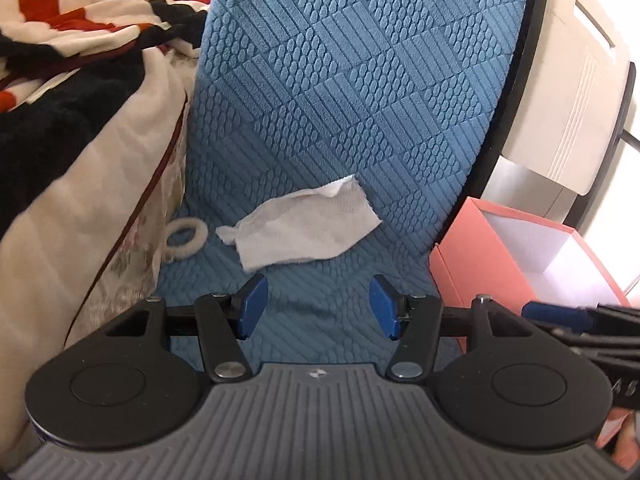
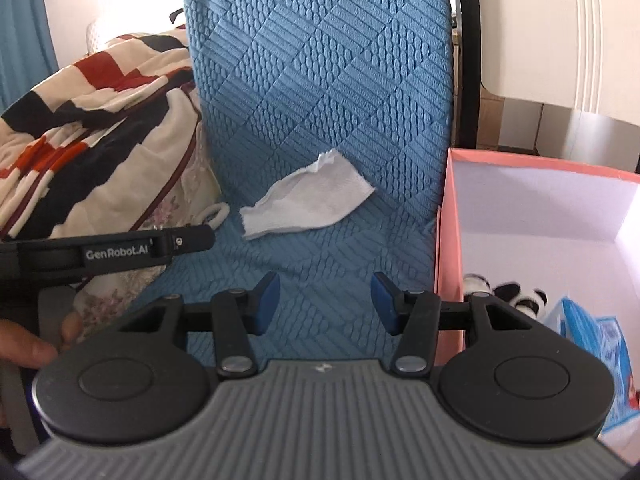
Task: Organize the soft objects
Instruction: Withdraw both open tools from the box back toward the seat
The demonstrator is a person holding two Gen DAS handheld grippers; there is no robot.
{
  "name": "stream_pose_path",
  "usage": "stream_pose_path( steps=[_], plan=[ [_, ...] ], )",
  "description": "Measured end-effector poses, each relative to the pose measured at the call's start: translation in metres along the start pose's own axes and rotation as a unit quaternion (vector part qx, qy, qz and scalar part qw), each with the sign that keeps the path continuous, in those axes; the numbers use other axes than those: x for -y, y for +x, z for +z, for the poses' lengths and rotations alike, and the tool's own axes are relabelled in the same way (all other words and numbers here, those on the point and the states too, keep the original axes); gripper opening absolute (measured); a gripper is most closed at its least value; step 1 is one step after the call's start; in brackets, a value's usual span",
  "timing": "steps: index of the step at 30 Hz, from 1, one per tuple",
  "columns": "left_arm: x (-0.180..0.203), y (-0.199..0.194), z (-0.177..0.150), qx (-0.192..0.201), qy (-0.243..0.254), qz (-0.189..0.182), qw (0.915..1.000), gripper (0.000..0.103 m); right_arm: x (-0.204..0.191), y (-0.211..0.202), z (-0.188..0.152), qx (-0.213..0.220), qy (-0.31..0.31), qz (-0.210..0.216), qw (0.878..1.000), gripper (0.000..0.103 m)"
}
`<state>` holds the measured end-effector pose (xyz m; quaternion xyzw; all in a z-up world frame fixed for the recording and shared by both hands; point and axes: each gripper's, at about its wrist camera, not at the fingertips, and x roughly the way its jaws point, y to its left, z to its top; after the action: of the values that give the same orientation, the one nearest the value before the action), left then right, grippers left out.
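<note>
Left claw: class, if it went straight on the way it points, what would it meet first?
Probably the white cloth lying on the blue textured cover, just ahead of the open left claw; depth is uncertain.

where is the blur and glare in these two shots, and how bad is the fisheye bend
Left wrist view: blanket at the left edge smeared, cloth sharp, white furniture top right washed out. Right wrist view: panda toy in the pink box blurred, box floor glaring white. Both views: the blue cover bows outward towards the edges.
</note>
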<state>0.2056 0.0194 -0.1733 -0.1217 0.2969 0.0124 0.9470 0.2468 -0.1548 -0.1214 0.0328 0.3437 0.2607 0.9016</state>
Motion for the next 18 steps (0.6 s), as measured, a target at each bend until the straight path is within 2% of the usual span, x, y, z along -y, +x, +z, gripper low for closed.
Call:
stream_pose_path(
  steps=[7,12,18],
  plan=[
    [-0.01,0.028,0.021,-0.007,-0.004,0.001,1.0,0.062,0.006,0.027,0.016,0.0,-0.012,-0.001,1.0,0.053],
    [-0.023,0.049,0.034,-0.041,-0.028,-0.005,0.9987,0.062,0.005,0.052,0.023,-0.015,-0.018,0.007,1.0,0.053],
    [-0.032,0.072,0.045,-0.064,-0.021,-0.003,0.9977,0.062,0.001,0.08,0.032,-0.028,-0.023,0.017,0.999,0.053]
  ],
)
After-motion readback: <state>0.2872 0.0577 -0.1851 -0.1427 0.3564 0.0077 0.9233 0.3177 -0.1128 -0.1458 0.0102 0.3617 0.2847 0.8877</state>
